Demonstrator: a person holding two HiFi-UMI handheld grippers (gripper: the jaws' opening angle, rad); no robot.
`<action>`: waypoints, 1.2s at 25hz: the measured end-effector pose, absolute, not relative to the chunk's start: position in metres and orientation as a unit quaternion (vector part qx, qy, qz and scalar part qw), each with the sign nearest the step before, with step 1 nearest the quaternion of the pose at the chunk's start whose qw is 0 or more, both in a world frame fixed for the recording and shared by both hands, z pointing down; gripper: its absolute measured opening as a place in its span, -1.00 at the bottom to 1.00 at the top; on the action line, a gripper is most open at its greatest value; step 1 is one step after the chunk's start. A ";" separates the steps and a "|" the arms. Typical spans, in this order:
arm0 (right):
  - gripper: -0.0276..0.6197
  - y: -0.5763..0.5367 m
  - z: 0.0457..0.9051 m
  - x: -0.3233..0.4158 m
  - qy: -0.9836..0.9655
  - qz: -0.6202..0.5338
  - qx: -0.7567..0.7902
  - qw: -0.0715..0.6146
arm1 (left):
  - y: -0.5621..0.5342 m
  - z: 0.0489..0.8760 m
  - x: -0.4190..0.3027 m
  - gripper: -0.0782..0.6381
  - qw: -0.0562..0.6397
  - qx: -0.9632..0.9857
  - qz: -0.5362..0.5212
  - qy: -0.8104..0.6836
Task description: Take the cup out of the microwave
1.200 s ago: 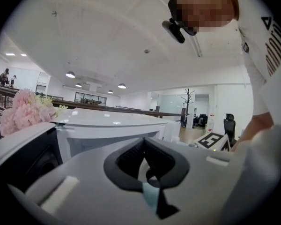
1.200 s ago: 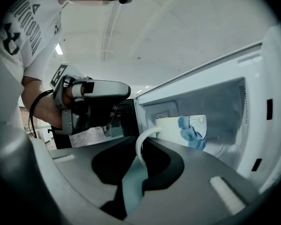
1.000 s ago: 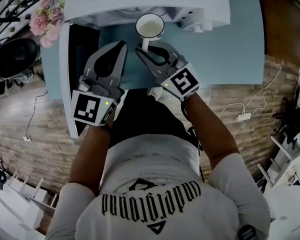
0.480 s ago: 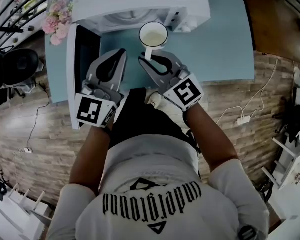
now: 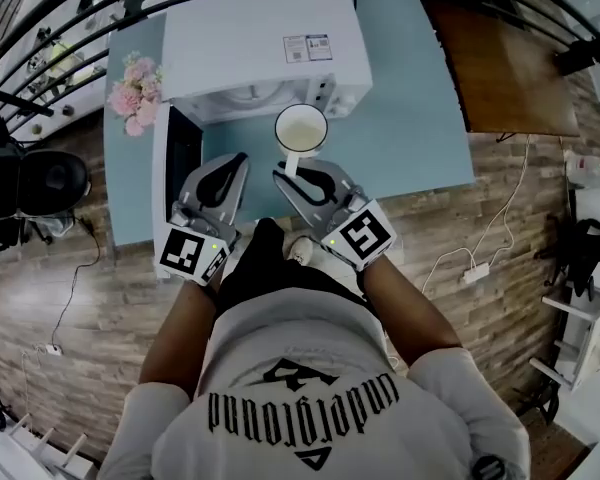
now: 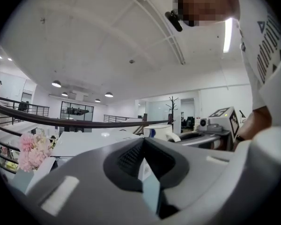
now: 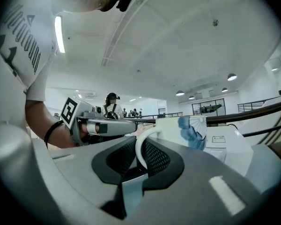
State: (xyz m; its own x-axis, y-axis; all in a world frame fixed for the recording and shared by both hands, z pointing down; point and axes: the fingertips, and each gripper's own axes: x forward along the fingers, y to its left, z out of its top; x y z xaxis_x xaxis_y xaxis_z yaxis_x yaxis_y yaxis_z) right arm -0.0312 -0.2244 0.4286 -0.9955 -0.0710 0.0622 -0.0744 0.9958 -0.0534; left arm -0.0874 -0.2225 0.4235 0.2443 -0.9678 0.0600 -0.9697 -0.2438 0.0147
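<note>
A: Head view, first item: where is the cup (image 5: 300, 128)?

B: It is outside the cavity, at 6 o'clock of the microwave (image 5: 265, 43) mouth and over the teal table (image 5: 420, 128). It is upright with the rim up and a pale inside. Whether its base touches the table cannot be told.

A: State of the right gripper (image 5: 284, 172)?

B: It sits at the cup's 6 o'clock. In the right gripper view, the jaws are closed on the white handle (image 7: 138, 149), with the loop pinched between the ribbed pads. The cup body, which has a blue print, is just beyond at 1 o'clock.

A: And the left gripper (image 5: 240, 160)?

B: It is at 9 o'clock of the right one, just beside it and apart from the cup. In the left gripper view, the jaws meet at the tips with nothing held between them.

A: The door (image 5: 168, 188)?

B: It is swung open at 7 o'clock of the microwave, along the left gripper's outer side.

A: Other items?

B: Pink flowers (image 5: 135, 93) stand at 9 o'clock of the microwave, on the table corner.
</note>
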 end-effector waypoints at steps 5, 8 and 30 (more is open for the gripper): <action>-0.77 -0.217 0.394 -0.018 -0.999 0.016 0.046 0.020 | -0.215 0.401 -0.079 -0.64 0.012 0.802 0.019 -0.597; -0.77 -0.216 0.375 -0.009 -0.998 0.012 0.054 0.013 | -0.212 0.388 -0.073 -0.64 0.001 0.809 0.022 -0.587; -0.77 -0.167 0.306 0.040 -0.997 -0.012 0.067 -0.027 | -0.127 0.326 -0.056 -0.64 -0.014 0.819 0.037 -0.572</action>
